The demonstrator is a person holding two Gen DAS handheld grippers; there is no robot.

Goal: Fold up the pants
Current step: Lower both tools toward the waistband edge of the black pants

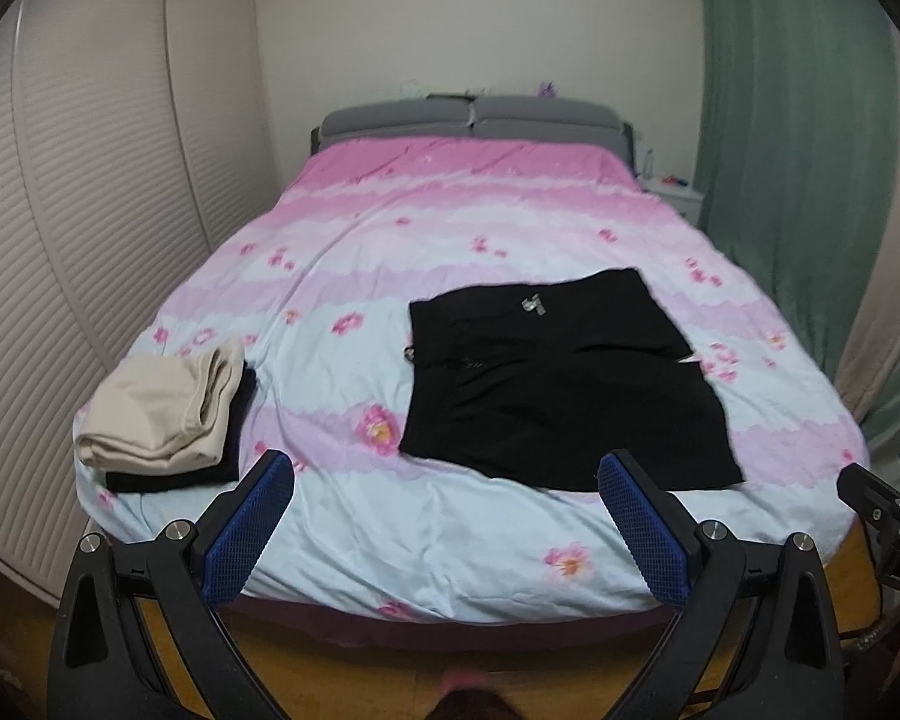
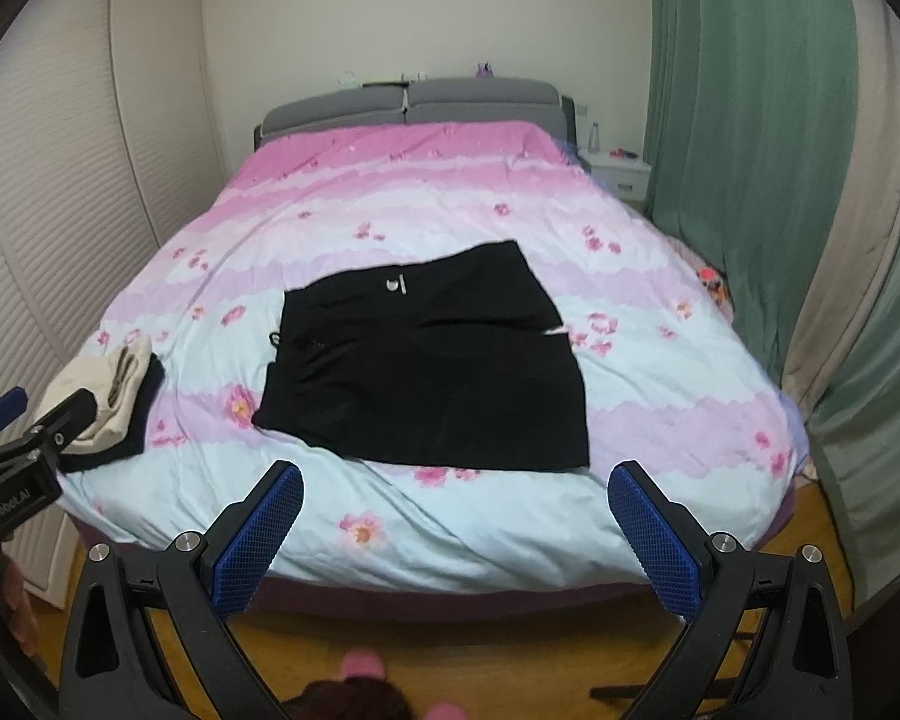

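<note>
- The black pants [image 1: 561, 384] lie flat near the foot of the bed, folded into a rough rectangle on the pink and pale-blue floral duvet [image 1: 450, 222], a small metallic clasp showing near their far edge
- The left gripper [image 1: 447, 501] hangs above the foot edge of the bed, its blue-padded fingers [image 1: 252, 525] spread wide with nothing between them, short of the pants
- The right gripper [image 2: 456, 510] is likewise wide apart and empty, its pads [image 2: 654, 531] just short of the near edge of the pants
- At the near left corner of the duvet sits a stack of folded clothes [image 1: 168, 414]: a beige garment on top of a dark one
- A grey headboard [image 2: 408, 99] stands at the far end, a green curtain [image 2: 750, 120] to the right, a louvred wardrobe [image 1: 78, 180] to the left
</note>
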